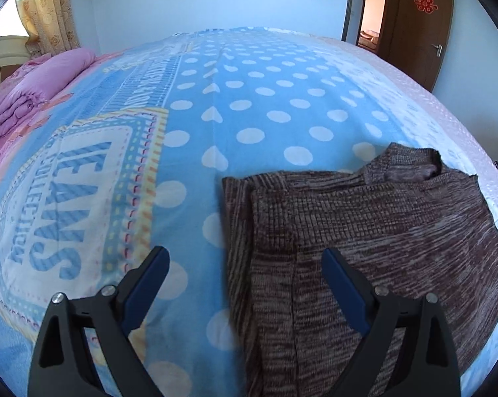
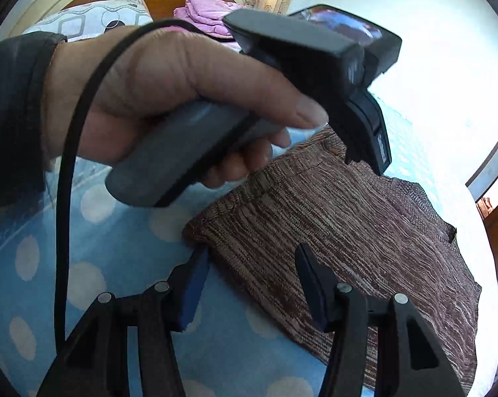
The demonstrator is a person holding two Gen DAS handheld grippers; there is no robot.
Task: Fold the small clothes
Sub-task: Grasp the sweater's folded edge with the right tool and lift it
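The brown knit sweater lies folded on the blue dotted blanket, near the bed's edge. The left gripper hovers over the sweater's left edge, jaws spread and empty. The right gripper straddles a sweater corner, jaws apart, gripping nothing

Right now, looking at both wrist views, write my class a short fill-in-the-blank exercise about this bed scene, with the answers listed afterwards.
1. The brown knit garment lies on a blue blanket patterned with white ____.
2. The folded quilt at the far corner of the bed is ____.
3. The left gripper has its fingers spread ____, gripping nothing.
4. Large letters on the blanket's printed label spell ____.

Answers: dots; pink; open; JEANS
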